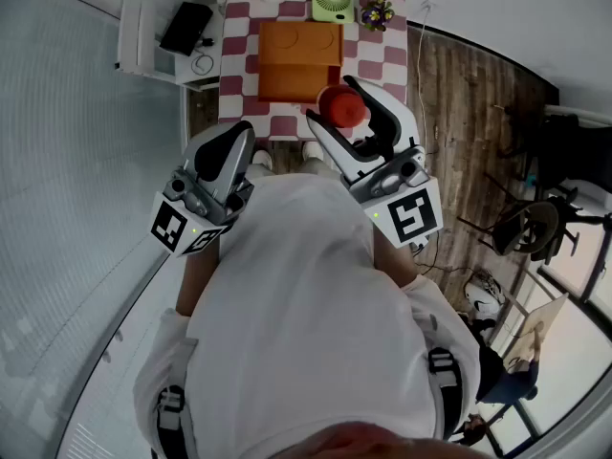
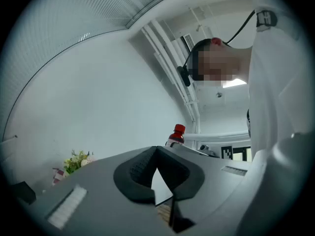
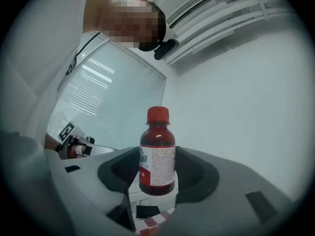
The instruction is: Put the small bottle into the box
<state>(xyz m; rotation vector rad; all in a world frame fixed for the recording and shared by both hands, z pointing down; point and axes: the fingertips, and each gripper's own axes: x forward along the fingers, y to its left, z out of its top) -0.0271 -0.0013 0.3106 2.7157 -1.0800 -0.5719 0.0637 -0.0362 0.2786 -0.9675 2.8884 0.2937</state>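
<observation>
Red-capped small bottle (image 3: 157, 151) stands upright between the jaws of the right gripper (image 1: 334, 102), whose pads press on its label from both sides. It is held in the air by the near edge of the orange box (image 1: 298, 60) on the checked table (image 1: 232, 60); the left gripper (image 1: 239, 134) is closed on nothing, at the left. Risk noted: the hold is low on a smooth, round body, so a tilt or quick swing toward the box could let the bottle pivot and slip, and an early release could leave it on the box's near rim to topple off.
</observation>
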